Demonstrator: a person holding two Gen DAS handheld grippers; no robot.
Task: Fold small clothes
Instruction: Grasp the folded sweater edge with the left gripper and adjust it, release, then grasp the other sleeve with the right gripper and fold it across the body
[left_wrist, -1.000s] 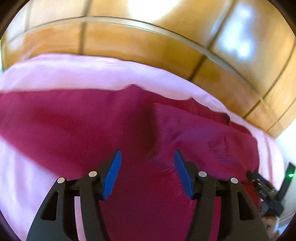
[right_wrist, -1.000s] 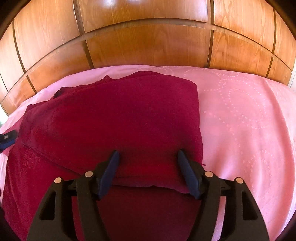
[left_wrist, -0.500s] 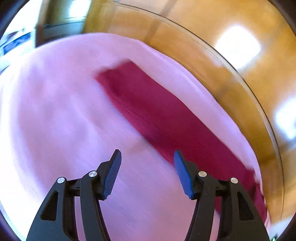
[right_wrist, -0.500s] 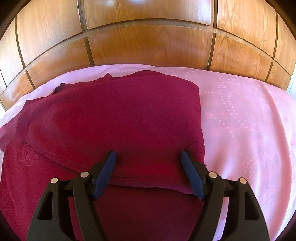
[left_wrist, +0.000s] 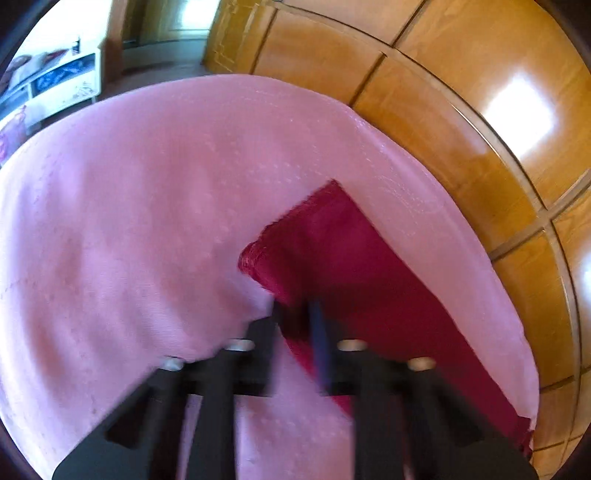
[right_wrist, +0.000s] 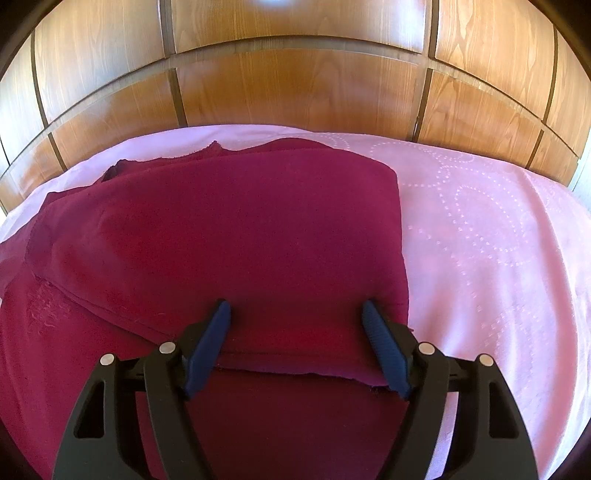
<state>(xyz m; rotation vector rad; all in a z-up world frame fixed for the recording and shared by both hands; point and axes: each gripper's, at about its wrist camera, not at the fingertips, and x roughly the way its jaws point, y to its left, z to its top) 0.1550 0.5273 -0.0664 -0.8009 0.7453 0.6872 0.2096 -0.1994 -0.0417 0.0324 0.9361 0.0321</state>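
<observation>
A dark red garment lies on the pink bedsheet, its right part folded over into a flat panel. My right gripper hovers open over the near hem of that panel, one finger on each side and nothing pinched. In the left wrist view a long narrow strip of the same garment runs toward the right. My left gripper, blurred, is closing its jaws on the strip's near edge close to its corner, with red cloth between the fingers.
Glossy wooden panels rise behind the bed and also line the right side in the left wrist view. Bare pink sheet spreads left of the strip. A white shelf unit stands beyond the bed's far left corner.
My left gripper swung away from the middle of the garment to the end of its narrow strip, rolled, and brought its jaws together on the cloth edge. The right gripper stayed put.
</observation>
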